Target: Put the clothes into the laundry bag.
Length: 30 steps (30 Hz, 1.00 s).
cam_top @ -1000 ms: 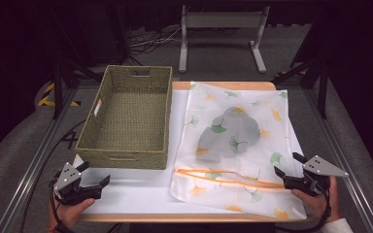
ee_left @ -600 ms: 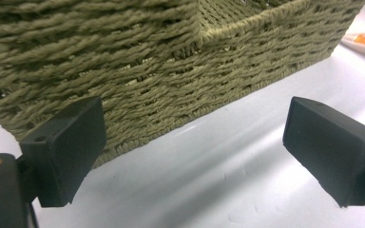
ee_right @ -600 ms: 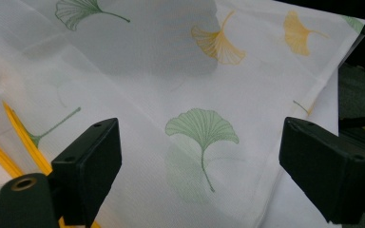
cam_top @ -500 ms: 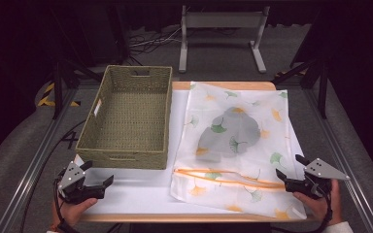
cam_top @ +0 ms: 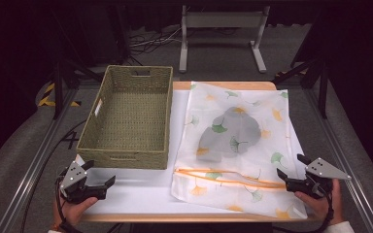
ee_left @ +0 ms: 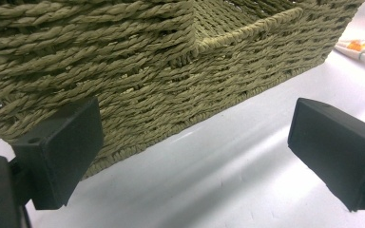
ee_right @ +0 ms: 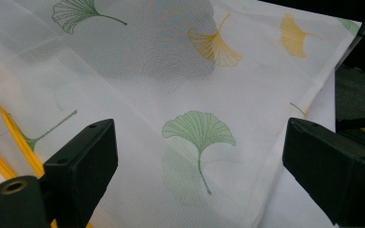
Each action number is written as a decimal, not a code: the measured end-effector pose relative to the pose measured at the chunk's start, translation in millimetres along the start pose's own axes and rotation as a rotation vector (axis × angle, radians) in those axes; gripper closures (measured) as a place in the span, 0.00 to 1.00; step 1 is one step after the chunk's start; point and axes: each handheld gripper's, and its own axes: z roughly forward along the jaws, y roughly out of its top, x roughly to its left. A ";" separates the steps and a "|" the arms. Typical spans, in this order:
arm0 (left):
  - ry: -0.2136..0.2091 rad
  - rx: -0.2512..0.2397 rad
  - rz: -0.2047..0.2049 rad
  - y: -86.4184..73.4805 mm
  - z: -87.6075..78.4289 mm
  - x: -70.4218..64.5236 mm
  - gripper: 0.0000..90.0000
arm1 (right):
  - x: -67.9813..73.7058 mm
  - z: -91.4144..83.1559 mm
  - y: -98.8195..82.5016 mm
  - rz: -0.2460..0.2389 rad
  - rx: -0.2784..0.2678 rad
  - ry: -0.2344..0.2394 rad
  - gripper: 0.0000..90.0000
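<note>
Mesh laundry bag (cam_top: pixel 238 145), white with green and yellow ginkgo leaves, is lying flat on the counter (cam_top: pixel 141 191) just ahead of the right gripper (cam_top: pixel 291 167), whose jaws are standing wide apart with nothing between them after opening a little further just now. In the right gripper view that gripper (ee_right: pixel 199 161) is hovering over the bag's fabric (ee_right: pixel 180 95), a green leaf print sitting between the two black jaws, untouched. An orange zipper (cam_top: pixel 228 177) is running across the bag's near end, from just in front of the right gripper toward the other hand. Farther out from the gripper, a grey bundle (cam_top: pixel 230 136) is showing through the mesh near the bag's middle. The bag's long axis is pointing away from the gripper toward the counter's far edge.

The left gripper (cam_top: pixel 99 174) is also standing open, its jaws having just widened, holding nothing, above bare counter. Directly ahead of it, very close, the near wall of a woven basket (cam_top: pixel 131 121) is rising; in the left gripper view the weave (ee_left: pixel 161 71) is spanning the gap between the jaws. The basket is sitting between the left gripper and the bag's far half, its long side lying alongside the bag.
</note>
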 end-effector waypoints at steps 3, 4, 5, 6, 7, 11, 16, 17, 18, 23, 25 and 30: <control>-0.001 -0.001 0.000 0.2 0.2 0.1 0.06 | 0.6 0.4 0.3 -0.007 0.002 -0.001 0.14; -0.005 0.000 0.001 0.3 0.4 0.2 0.06 | 0.9 0.5 0.3 -0.006 0.001 0.000 0.13; -0.005 0.000 0.001 0.2 0.6 0.1 0.06 | 1.0 0.6 0.3 -0.007 0.001 0.001 0.13; -0.004 0.000 0.002 0.3 0.5 0.3 0.06 | 1.1 0.9 0.3 -0.007 0.002 0.000 0.13; -0.004 -0.002 -0.002 0.4 0.3 0.5 0.06 | 1.0 1.1 0.1 -0.009 0.005 0.001 0.13; 0.000 -0.002 -0.004 0.5 0.4 0.6 0.05 | 0.6 0.6 0.1 -0.008 0.000 -0.003 0.13; -0.001 -0.002 0.001 1.4 1.2 0.6 0.05 | 1.3 -0.7 0.1 -0.010 -0.001 -0.003 0.13; -0.004 -0.002 0.000 1.5 1.4 0.4 0.05 | 1.1 -1.1 0.0 -0.010 -0.002 -0.003 0.13; -0.004 -0.002 0.001 1.6 1.4 0.5 0.05 | 0.9 -1.4 -0.2 -0.007 -0.001 -0.003 0.13; -0.007 -0.006 -0.002 1.7 1.6 0.9 0.05 | 1.6 -2.0 -0.4 -0.006 0.000 -0.002 0.12; -0.008 -0.005 0.000 1.9 1.8 0.5 0.05 | 1.8 -2.0 -0.4 -0.008 0.000 -0.002 0.12; -0.004 -0.005 -0.001 2.1 2.0 0.2 0.05 | 2.4 -1.7 -0.6 -0.011 0.004 0.000 0.12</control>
